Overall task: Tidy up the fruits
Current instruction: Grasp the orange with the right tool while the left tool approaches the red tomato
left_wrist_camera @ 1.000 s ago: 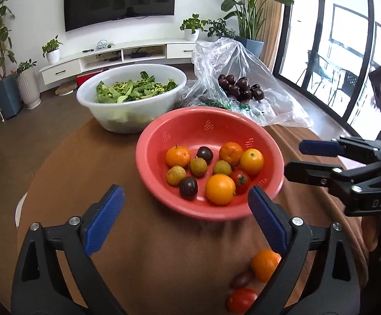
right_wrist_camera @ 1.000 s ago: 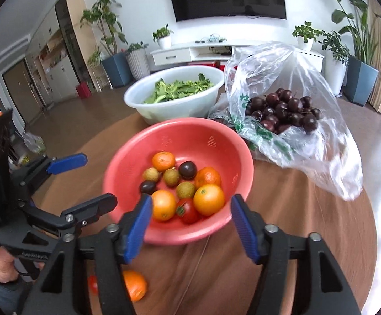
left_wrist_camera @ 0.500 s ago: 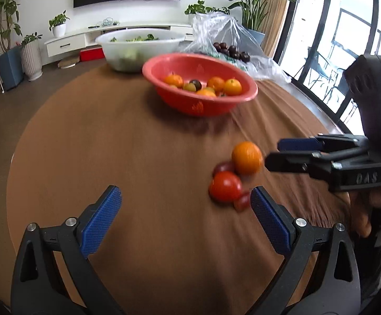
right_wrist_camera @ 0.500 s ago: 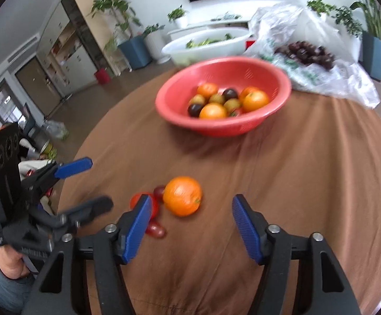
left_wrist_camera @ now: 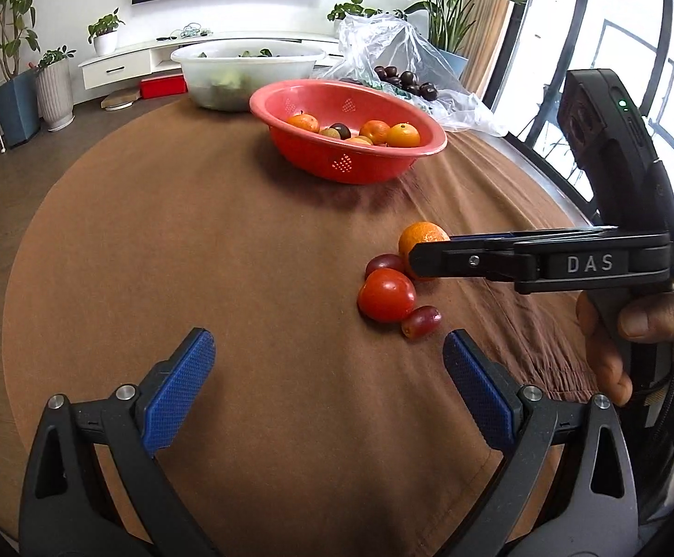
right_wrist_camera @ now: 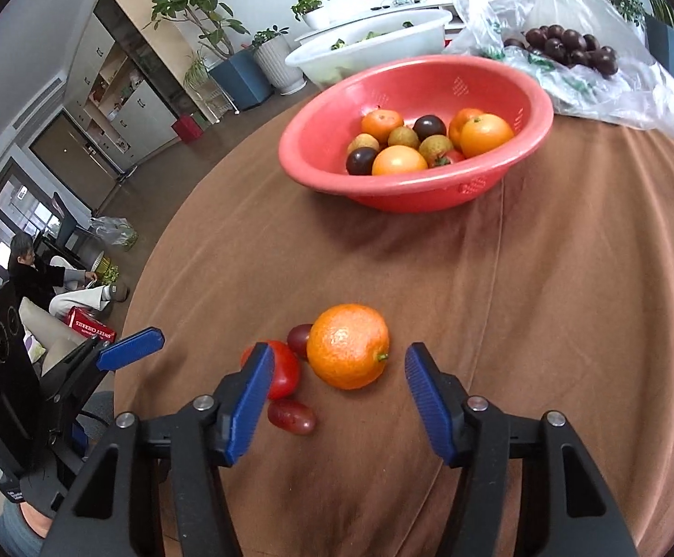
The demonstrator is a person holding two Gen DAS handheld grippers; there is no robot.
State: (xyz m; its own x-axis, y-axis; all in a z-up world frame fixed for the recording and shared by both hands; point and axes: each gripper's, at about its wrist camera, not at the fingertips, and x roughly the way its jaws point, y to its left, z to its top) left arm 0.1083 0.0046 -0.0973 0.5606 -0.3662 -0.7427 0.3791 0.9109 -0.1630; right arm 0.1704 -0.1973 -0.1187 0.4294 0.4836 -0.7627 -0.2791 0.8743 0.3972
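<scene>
Reaching for loose orange (right_wrist_camera: 347, 346) on brown-clothed bench (right_wrist_camera: 569, 325): right gripper (right_wrist_camera: 337, 394) released, jaws spread either side of fruit, not yet touching. Tomato (right_wrist_camera: 283, 373) and two grapes (right_wrist_camera: 291, 415) lie just beside orange, left pad near tomato. Left gripper (left_wrist_camera: 327, 385) released, empty, hovering near cluster. Red basket (right_wrist_camera: 300, 165) with other fruit well apart. Judged step: pick-up approach. Next: advance, clench on orange alone, carry to basket.

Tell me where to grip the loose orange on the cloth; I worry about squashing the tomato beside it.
Grip the orange across its widest middle, coming in from the near side with the right gripper, already open astride it. Its round shape needs a centred hold. Keep the left-hand finger between the orange and the tomato, which sits close.
</scene>
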